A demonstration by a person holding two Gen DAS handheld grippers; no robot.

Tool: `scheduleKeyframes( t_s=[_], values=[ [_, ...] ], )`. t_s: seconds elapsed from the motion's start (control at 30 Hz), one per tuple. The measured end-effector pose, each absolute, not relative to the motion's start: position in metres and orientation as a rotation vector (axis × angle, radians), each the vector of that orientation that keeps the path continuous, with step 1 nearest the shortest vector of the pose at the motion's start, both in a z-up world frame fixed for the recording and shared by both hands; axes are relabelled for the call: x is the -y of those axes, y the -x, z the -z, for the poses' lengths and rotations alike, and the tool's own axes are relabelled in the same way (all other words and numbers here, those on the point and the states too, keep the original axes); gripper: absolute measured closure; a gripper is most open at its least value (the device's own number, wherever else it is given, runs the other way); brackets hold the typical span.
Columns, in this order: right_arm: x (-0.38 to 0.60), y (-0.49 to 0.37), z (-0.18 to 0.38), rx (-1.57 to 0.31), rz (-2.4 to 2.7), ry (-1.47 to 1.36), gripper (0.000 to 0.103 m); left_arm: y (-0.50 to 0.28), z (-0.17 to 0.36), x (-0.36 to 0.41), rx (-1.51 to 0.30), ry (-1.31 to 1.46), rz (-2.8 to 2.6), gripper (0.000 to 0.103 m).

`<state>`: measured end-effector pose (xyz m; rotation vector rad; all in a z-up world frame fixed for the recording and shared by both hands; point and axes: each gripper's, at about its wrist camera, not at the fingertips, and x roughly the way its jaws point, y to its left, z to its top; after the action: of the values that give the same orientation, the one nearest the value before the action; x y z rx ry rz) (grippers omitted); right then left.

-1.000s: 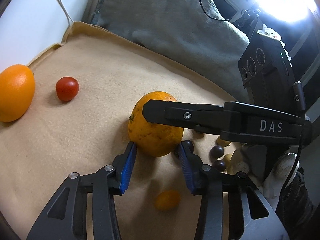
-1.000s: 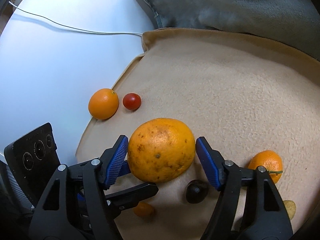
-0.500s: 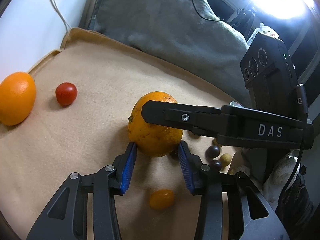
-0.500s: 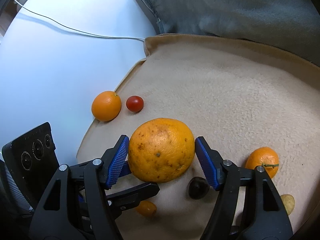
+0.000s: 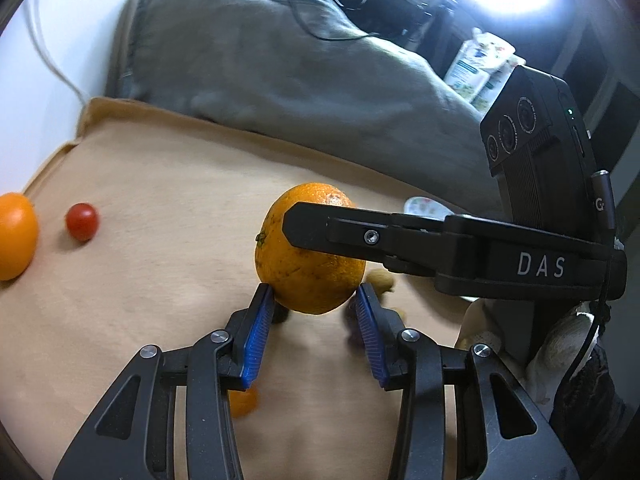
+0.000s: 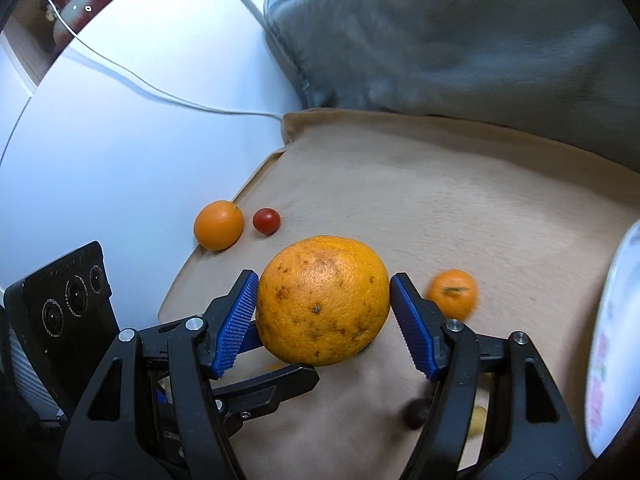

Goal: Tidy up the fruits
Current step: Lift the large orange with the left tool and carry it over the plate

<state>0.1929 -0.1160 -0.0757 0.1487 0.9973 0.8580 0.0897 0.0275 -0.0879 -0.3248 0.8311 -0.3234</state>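
So the big orange (image 6: 322, 300) is the thing being sorted here. It sits clamped between the blue pads of the right gripper (image 6: 324, 280), squeezed across its widest part, and it looks to be up off the tan blanket (image 6: 460, 200) rather than resting on it. The left gripper (image 5: 314, 292) comes in from underneath with its jaws set narrower, pads right against the lower curve of the orange. I honestly can't tell whether it's pinching or just cradling the bottom. My guess is the fruit is fat and slippery enough that a second support keeps it from rolling out. Both tools tilt downward and cross at roughly a right angle, and a gloved hand (image 5: 560, 344) sits behind the right one. Up and to the left of the big orange in the right wrist view, a smaller orange (image 6: 219, 225) and a cherry tomato (image 6: 266, 221) lie side by side at the blanket's edge. A mandarin (image 6: 453, 294) is just to its right. Further right is the rim of a flowered plate (image 6: 612, 340), which I'd bet is where the fruit goes.
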Motion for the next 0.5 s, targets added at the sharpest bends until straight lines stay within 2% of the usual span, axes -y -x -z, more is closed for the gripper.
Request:
scheduleKeyframes(
  t_s=[0.5],
  values=[
    [0.225, -0.184, 0.063, -0.942, -0.7, -0.229, 0.032, -0.108, 0.079, 0.054, -0.841, 0.25, 0.49, 0.062]
  ],
)
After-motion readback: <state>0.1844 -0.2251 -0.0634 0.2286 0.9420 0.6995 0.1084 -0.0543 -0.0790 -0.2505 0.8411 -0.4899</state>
